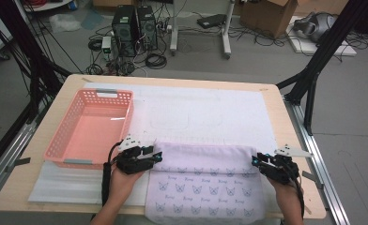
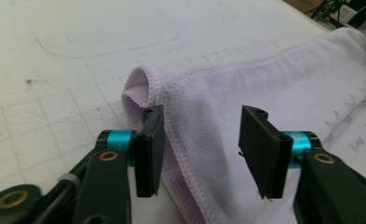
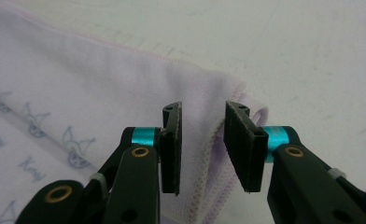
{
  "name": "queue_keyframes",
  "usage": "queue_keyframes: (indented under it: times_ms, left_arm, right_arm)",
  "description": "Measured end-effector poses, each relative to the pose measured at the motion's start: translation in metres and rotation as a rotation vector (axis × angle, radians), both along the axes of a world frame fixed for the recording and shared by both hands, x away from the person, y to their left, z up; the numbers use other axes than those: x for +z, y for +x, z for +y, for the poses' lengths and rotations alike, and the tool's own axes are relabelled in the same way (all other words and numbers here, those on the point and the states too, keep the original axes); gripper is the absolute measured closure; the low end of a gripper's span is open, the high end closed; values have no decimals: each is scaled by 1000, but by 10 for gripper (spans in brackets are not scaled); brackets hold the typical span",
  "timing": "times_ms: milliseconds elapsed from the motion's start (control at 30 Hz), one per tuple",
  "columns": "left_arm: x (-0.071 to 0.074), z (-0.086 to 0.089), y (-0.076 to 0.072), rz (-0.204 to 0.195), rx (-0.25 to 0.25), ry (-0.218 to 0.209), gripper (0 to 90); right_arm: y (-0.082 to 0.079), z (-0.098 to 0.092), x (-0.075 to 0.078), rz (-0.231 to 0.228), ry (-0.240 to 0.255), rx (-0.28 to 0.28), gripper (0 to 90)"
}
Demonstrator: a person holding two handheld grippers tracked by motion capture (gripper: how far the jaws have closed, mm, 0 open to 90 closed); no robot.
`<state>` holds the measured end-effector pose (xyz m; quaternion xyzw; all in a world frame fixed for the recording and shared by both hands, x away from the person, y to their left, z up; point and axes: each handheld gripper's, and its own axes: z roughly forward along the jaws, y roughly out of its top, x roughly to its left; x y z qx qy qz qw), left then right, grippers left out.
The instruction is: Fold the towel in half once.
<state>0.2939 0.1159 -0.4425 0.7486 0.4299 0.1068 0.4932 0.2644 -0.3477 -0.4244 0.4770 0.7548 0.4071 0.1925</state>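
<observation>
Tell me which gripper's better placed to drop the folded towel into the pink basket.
Left, probably. The left gripper is open at the towel's folded corner right beside the pink basket; the right gripper sits at the far corner.

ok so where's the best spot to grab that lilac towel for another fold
Probably the two corners of the folded towel: the left corner and the right corner. Come in level from each outer side; the stitched hems there stack into thick, pinchable edges.

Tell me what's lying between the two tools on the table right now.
In the high view, the folded edge of the lilac towel runs from the left tool to the right tool; nothing else lies on that stretch.
</observation>
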Motion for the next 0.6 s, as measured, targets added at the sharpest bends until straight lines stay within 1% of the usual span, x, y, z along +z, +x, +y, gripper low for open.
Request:
queue_keyframes:
  times_ms: [67,100,133,167,233,333,400,467,500,600]
  left_arm:
    - [-4,-5,1,39,-2,48,679]
    - [-6,-7,1,49,-8,65,752]
    - [-7,-7,-2,37,-2,74,814]
    - [-7,-7,-4,29,5,68,851]
    - [-5,-6,-8,20,9,59,861]
    - [2,-1,-14,7,0,35,863]
    - [6,3,-21,-6,-11,15,865]
    - [9,7,-28,-21,-17,7,865]
    - [11,8,-32,-26,-21,-5,864]
    - [14,11,-42,-41,-41,-17,863]
  right_arm:
    - [4,2,-5,24,-22,-5,692]
    - [6,2,-8,37,-30,-7,750]
    - [6,1,-11,52,-29,-1,845]
    - [5,1,-12,54,-33,6,866]
    - [2,0,-11,48,-35,19,874]
    - [-5,-3,-4,30,-15,26,877]
    - [-12,-4,0,22,-7,30,877]
    - [-20,-5,5,18,-1,35,876]
    - [-24,-5,6,12,4,36,877]
    - [-35,-7,11,-1,9,43,876]
